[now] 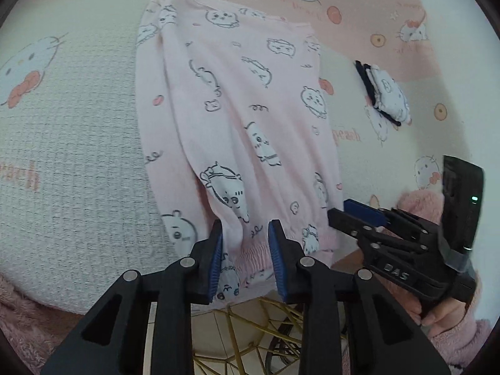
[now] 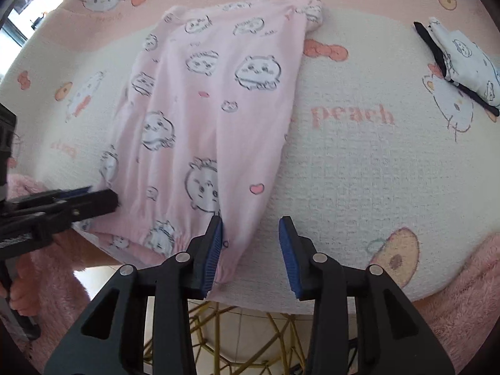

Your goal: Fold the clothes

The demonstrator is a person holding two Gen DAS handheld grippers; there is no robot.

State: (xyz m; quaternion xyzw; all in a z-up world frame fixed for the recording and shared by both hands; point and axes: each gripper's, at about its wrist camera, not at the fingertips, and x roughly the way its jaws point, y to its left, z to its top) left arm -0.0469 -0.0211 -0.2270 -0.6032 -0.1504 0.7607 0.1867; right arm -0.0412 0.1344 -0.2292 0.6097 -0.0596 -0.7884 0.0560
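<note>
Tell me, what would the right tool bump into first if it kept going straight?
Most likely the pink trousers: the cuffed end lies between the right tool's open blue pads, nearer the left pad. The white cloth is just beneath. Depth is hard to judge here.

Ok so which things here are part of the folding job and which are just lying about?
Part of the job:
- pink printed garment, spread flat
- left tool, open at its hem
- right tool, open at its edge

Lying about:
- small folded white and dark bundle
- cartoon-print cloth underneath
</note>
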